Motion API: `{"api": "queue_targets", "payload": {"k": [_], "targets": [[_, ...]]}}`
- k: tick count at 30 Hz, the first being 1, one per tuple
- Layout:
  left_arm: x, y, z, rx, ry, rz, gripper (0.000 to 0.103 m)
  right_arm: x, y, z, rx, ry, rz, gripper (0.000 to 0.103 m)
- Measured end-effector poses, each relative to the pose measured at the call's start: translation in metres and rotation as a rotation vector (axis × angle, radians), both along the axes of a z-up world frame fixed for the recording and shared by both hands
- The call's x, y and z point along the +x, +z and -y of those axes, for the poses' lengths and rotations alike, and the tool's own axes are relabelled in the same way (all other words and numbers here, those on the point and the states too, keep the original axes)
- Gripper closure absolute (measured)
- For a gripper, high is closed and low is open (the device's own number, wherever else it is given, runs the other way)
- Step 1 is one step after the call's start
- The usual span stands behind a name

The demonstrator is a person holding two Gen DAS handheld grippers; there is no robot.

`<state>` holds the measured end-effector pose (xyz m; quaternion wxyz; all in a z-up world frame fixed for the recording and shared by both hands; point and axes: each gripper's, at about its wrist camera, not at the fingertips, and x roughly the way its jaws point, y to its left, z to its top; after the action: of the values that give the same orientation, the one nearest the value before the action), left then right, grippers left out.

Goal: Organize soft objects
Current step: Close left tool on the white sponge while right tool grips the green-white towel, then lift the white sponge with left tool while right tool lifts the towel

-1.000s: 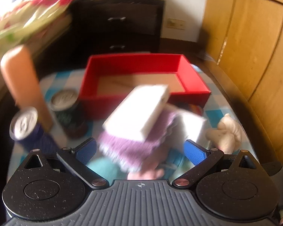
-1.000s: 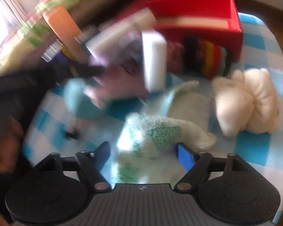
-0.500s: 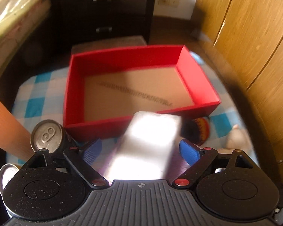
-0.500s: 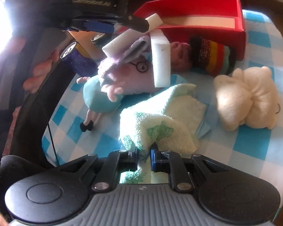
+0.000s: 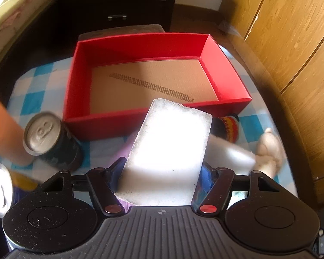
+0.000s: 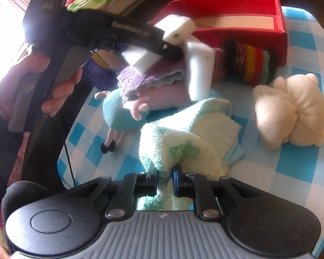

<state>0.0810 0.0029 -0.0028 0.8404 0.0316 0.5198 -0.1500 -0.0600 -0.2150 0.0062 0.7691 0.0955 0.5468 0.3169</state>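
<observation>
A white sponge block point(image 5: 172, 146) lies between the fingers of my left gripper point(image 5: 161, 174), whose jaws are closing with the pads against its sides. It sits over a purple cloth point(image 6: 144, 75), just in front of the red box point(image 5: 226, 79), whose cardboard floor is bare. In the right wrist view the same sponge point(image 6: 177, 28) sticks out past the left gripper's finger. My right gripper point(image 6: 164, 176) is shut on a fold of the green-and-white towel point(image 6: 183, 138), which is pulled up off the checked cloth.
A second white sponge point(image 6: 198, 69) leans on a pink and teal plush doll point(image 6: 118, 112). A striped knitted piece point(image 6: 250, 64) and a cream plush point(image 6: 291, 112) lie by the box. Two cans point(image 5: 45, 138) and an orange cylinder point(image 5: 0, 125) stand left. Wooden wardrobe point(image 5: 291, 32) on the right.
My left gripper came forward over the sponge and its jaws narrowed onto it. My right gripper shut on the towel and lifted its fold a little.
</observation>
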Motion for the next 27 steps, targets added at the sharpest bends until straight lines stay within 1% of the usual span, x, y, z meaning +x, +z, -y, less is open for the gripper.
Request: {"api": "queue_targets", "payload": {"k": [3, 8, 14, 17, 21, 24, 27], "targets": [[-0.017, 0.007, -0.007, -0.025, 0.007, 0.002, 0.035, -0.002, 0.007, 0.003, 0.007, -0.004, 0.017, 0.103], [-0.055, 0.016, -0.018, -0.091, 0.027, -0.003, 0.035, -0.007, 0.014, 0.007, 0.021, -0.021, 0.029, 0.103], [-0.090, 0.018, -0.023, -0.112, 0.045, 0.007, 0.035, -0.012, 0.029, 0.017, 0.034, -0.054, 0.062, 0.103], [-0.103, 0.019, -0.029, -0.124, 0.075, 0.020, 0.035, -0.015, 0.042, 0.021, 0.050, -0.073, 0.087, 0.103], [-0.121, 0.024, -0.038, -0.161, 0.119, 0.029, 0.035, -0.023, 0.058, 0.028, 0.067, -0.100, 0.125, 0.103], [-0.125, 0.031, -0.039, -0.169, 0.132, 0.033, 0.035, -0.028, 0.072, 0.029, 0.070, -0.118, 0.162, 0.103], [-0.126, 0.040, -0.039, -0.201, 0.131, 0.074, 0.034, -0.031, 0.088, 0.033, 0.081, -0.155, 0.210, 0.103]]}}
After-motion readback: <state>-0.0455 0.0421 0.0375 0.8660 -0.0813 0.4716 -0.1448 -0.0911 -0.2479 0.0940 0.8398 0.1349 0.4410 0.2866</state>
